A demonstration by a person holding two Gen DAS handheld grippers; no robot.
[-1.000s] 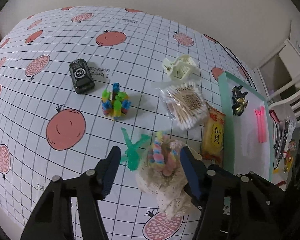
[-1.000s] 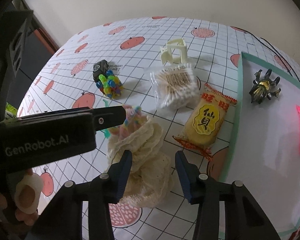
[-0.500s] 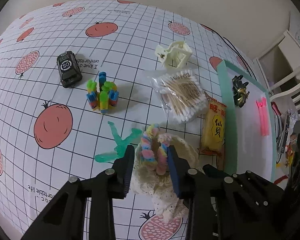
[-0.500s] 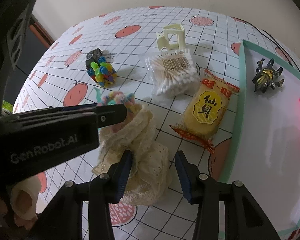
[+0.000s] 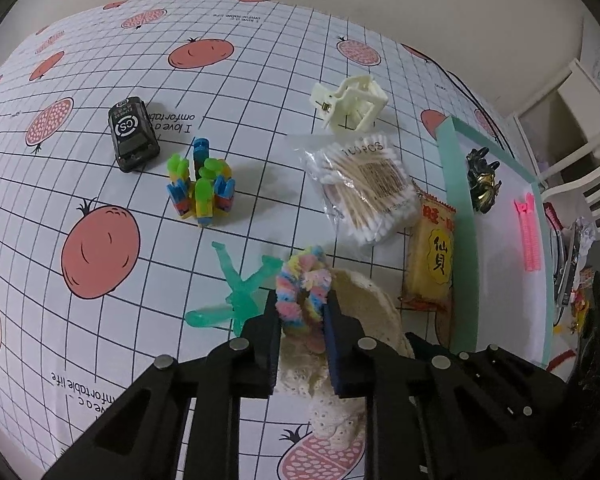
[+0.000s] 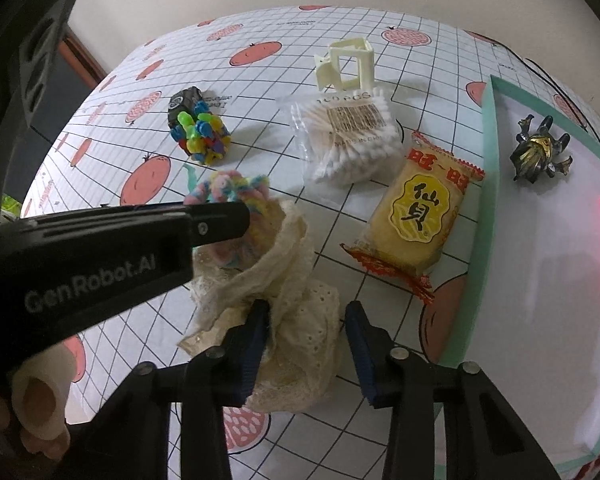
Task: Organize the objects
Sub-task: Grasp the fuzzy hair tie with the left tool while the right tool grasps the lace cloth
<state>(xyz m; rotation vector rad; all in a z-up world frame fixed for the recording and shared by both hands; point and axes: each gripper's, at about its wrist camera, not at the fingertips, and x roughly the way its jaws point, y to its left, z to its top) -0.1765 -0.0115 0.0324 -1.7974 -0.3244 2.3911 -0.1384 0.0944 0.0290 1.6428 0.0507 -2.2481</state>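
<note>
The left tool [image 5: 302,312] is clamped on a fuzzy pastel scrunchie [image 5: 303,288], its two dark fingers pressed against either side of the loop, which sits at the upper end of a cream lace cloth [image 6: 288,292] bunched on the surface [image 5: 100,60] (a white grid sheet printed with red fruit). The right tool [image 6: 306,354] stands with its jaws apart around the lower end of that same cloth; its left finger touches the lace, the right finger is clear of it. Just left of the scrunchie lies a translucent green figure [image 5: 240,292], flat on the sheet. Farther off are a spiky multicoloured toy [image 5: 200,188] and, just beyond it, a small black toy car [image 5: 132,138]. To the right of the cloth lie a bag of cotton swabs [image 5: 366,192], a cream hair claw [image 5: 350,102] behind it, and a yellow snack packet [image 5: 434,264] beside a green-rimmed white tray [image 5: 458,216]. On the tray rest a dark gold-and-black figurine [image 6: 540,152] and a pink zipper piece [image 5: 528,236], well apart from each other.
</note>
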